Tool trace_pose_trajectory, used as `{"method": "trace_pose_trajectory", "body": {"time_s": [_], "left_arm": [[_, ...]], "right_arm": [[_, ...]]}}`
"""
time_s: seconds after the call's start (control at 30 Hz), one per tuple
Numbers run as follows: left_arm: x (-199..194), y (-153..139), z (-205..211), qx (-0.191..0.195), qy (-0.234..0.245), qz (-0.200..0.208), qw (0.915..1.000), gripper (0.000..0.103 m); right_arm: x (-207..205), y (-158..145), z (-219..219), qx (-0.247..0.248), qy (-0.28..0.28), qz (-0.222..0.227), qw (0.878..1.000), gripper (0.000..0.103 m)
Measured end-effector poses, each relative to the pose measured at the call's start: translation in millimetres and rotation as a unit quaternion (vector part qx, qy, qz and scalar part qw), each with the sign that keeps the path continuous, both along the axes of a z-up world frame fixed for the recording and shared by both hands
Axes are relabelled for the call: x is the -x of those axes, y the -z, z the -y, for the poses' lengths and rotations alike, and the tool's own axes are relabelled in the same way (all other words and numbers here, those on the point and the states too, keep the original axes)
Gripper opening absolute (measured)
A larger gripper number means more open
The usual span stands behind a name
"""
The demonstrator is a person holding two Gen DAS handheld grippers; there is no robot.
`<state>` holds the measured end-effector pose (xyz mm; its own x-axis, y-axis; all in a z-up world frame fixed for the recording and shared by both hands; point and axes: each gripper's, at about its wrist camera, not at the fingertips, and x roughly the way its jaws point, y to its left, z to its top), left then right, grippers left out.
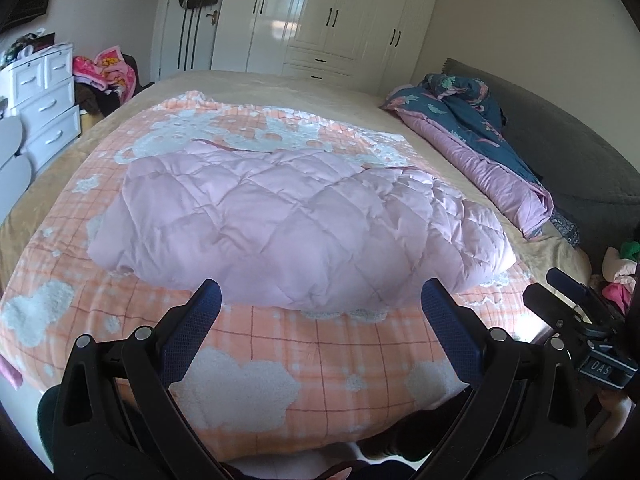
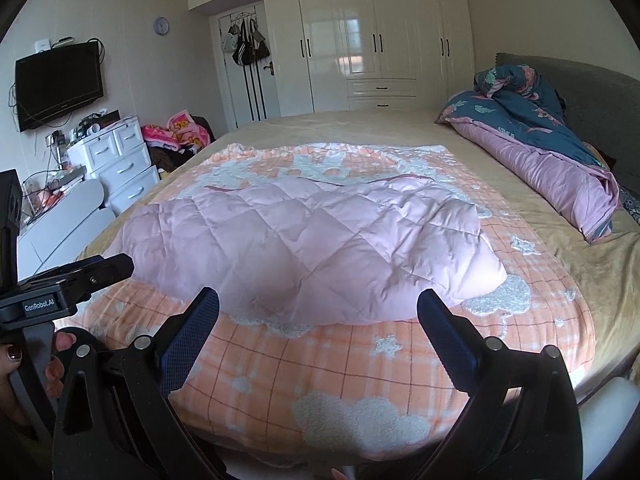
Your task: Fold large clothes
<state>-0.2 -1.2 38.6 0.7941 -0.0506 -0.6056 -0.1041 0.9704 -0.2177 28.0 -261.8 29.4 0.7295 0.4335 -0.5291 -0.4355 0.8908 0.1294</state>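
A pale pink quilted garment (image 1: 296,224) lies folded into a wide bundle on an orange checked blanket (image 1: 304,364) spread over the bed. It also shows in the right wrist view (image 2: 304,240), on the same blanket (image 2: 320,368). My left gripper (image 1: 320,300) is open and empty, held above the blanket just short of the garment's near edge. My right gripper (image 2: 318,308) is open and empty, also just short of the near edge. The right gripper's body shows at the right of the left wrist view (image 1: 576,312).
A rolled blue and purple duvet (image 2: 536,152) lies along the grey headboard (image 2: 600,100) on the right. White drawers (image 2: 120,160) and a pile of clothes (image 2: 176,130) stand left of the bed. White wardrobes (image 2: 360,40) line the far wall.
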Motion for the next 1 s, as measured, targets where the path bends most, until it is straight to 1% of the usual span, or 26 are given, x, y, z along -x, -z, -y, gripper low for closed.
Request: {"method": "trace_pose_trajectory", "body": {"time_s": [0.5,1.0], "left_arm": [[0.4,0.7,-0.7,0.002,-0.006,-0.006,1.0000,0.094],[1.4,-1.0,-3.6,-0.002,-0.009,-0.003,1.0000,0.094]], "right_arm": [[0.1,0.0,1.7,0.001,0.000,0.000,1.000,0.099],[-0.2,0.7,1.6,0.000,0.000,-0.001,1.000,0.099]]}}
